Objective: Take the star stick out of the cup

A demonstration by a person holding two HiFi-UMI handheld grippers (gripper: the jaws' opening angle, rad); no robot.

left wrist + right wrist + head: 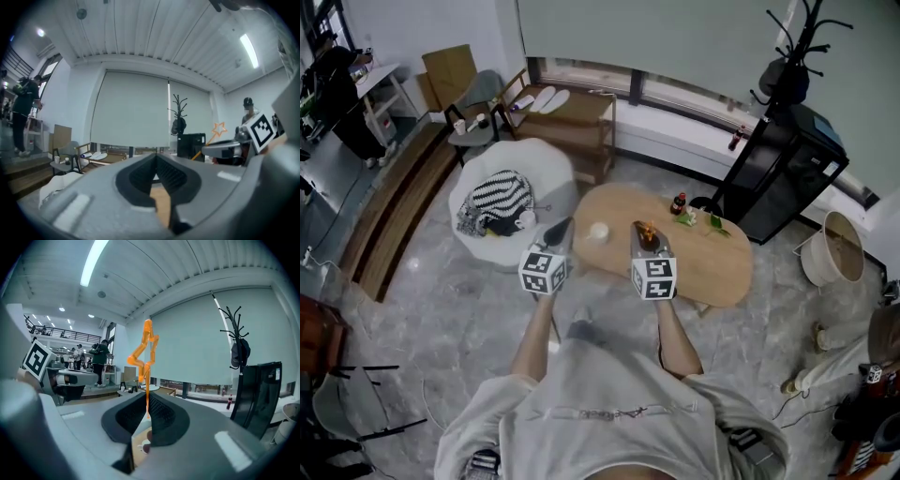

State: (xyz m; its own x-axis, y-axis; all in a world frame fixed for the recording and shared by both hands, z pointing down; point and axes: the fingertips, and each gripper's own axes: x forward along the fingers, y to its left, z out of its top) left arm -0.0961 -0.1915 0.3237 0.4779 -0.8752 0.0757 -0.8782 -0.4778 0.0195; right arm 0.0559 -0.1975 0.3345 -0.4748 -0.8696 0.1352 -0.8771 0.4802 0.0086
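Your right tool (146,398) is clamped shut on the thin shaft of the orange star stick (142,352), and the star stands upright above the jaws. In the head view the stick is out of the white cup (599,231) and held off to its right. The cup stands on the round wooden table (722,272), between your 2 tools. Your left tool (156,158) is near the cup, its jaws closed together on nothing. A dark bottle (680,202) stands farther back on the table.
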